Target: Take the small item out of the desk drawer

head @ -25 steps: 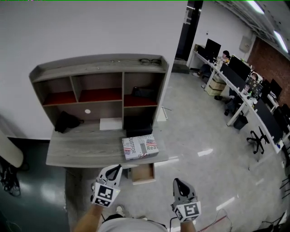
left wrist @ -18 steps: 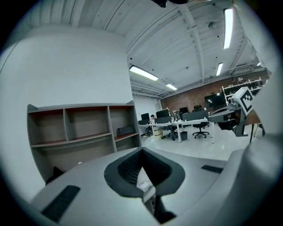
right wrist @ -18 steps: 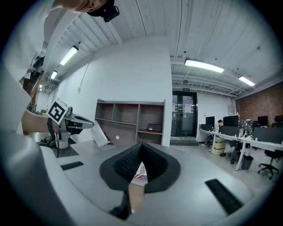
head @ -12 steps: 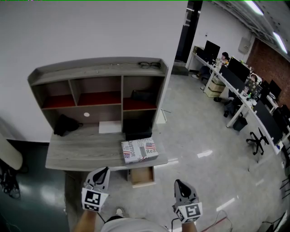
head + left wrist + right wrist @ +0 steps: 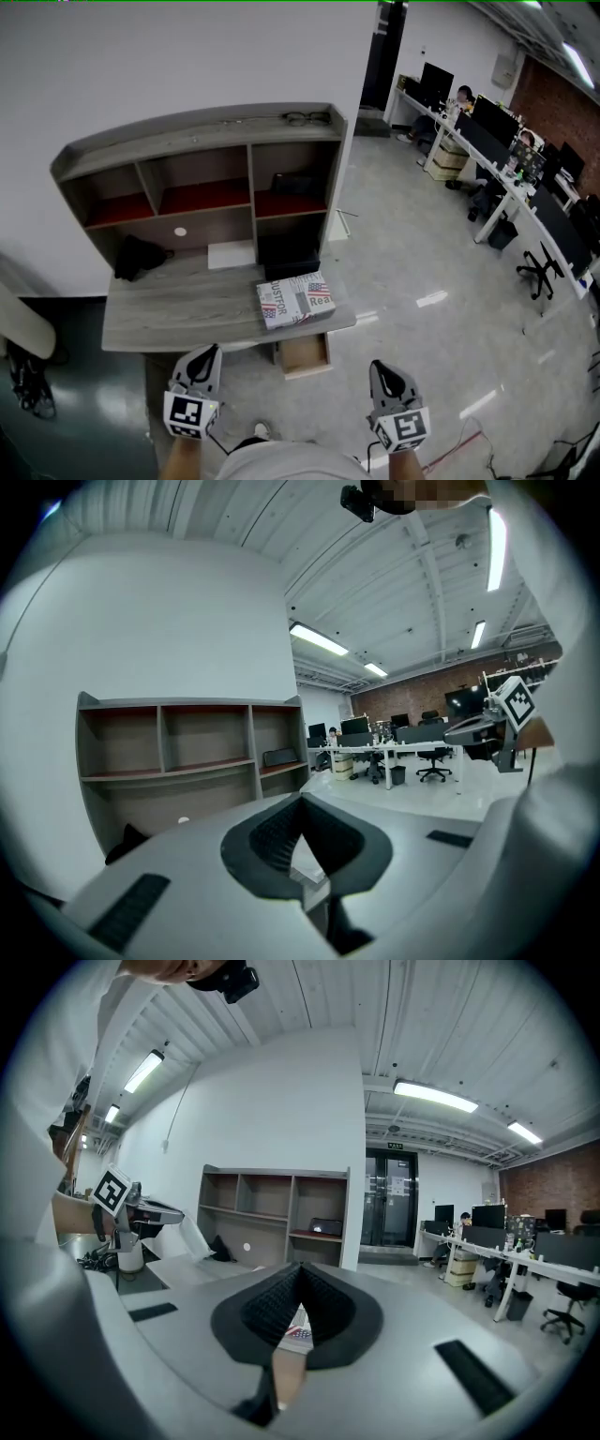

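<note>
on the desk (image 5: 178, 314), possibly a box (image 5: 295, 300)

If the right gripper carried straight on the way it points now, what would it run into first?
Probably the open drawer, showing just past the shut tips of the right gripper; the printed box sits slightly above that line. Depth is unclear, so it might be the box instead.

Head cam: high, steep look down, standing back from counter (image 5: 178, 314). Shelf unit (image 5: 197, 150) mid-frame, left tongs (image 5: 208, 352) & right tongs (image 5: 379, 367) at btm edge. Both tongs cams: low, approx level, fwd along own jaws, well back from shelf unit. All 3 views share shelf unit + office desks (image 5: 504, 204). Each tongs cam catches the other tongs at its side edge.
</note>
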A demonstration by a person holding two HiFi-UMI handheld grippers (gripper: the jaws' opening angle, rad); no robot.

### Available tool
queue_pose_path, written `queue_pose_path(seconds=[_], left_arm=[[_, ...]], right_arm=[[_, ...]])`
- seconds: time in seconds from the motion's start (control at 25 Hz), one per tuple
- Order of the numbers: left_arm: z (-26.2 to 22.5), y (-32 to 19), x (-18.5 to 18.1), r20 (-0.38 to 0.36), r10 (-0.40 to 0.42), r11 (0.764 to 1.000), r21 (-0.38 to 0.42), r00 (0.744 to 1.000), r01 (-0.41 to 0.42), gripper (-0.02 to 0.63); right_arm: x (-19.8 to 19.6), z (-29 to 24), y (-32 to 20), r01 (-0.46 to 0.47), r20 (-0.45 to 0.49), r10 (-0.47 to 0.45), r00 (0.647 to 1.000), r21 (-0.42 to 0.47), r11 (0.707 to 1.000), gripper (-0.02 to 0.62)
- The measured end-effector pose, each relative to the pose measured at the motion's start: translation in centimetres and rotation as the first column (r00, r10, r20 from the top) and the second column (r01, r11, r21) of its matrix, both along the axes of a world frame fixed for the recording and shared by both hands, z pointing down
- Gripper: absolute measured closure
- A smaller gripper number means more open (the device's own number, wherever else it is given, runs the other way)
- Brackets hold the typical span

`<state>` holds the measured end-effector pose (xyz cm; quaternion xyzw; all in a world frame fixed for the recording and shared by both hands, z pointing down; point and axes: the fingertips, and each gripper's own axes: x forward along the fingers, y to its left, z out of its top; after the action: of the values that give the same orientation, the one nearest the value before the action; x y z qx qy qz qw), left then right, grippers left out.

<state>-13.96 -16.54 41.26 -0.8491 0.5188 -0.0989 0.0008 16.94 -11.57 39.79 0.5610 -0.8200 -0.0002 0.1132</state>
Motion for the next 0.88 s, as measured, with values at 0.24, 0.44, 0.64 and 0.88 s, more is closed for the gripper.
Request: queue_pose_path(seconds=[0.24,0.44,0.64,0.88], left_arm=[[-0.9,0.9,-2.5,-0.032,-0.041,0.999,0.017,0.999,0.042,0.589],[-0.3,1.5,-4.3,-0.035,-0.059,0.998,0.030,0.998,0.060,0.589],[-0.1,1.7,-4.8,-0.041,-0.049,0.999,0.016,0.998,0.049,0.589],[-0.5,1.8,-5.6,-0.040,-0.035,0.999,0.010,0.999,0.035,0.589]], right_arm=[[1.2,-0.4,0.2,-0.061,-0.006,0.061,0.998,-0.006,0.998,0.574],[3.0,-0.4,0.7,-0.137,-0.009,0.136,0.991,-0.015,0.991,0.574],[2.6,-0.2,0.4,-0.150,-0.010,0.149,0.989,-0.019,0.989,0.574],[0.5,0.2,0.0,-0.131,-0.006,0.131,0.991,-0.031,0.991,0.574]])
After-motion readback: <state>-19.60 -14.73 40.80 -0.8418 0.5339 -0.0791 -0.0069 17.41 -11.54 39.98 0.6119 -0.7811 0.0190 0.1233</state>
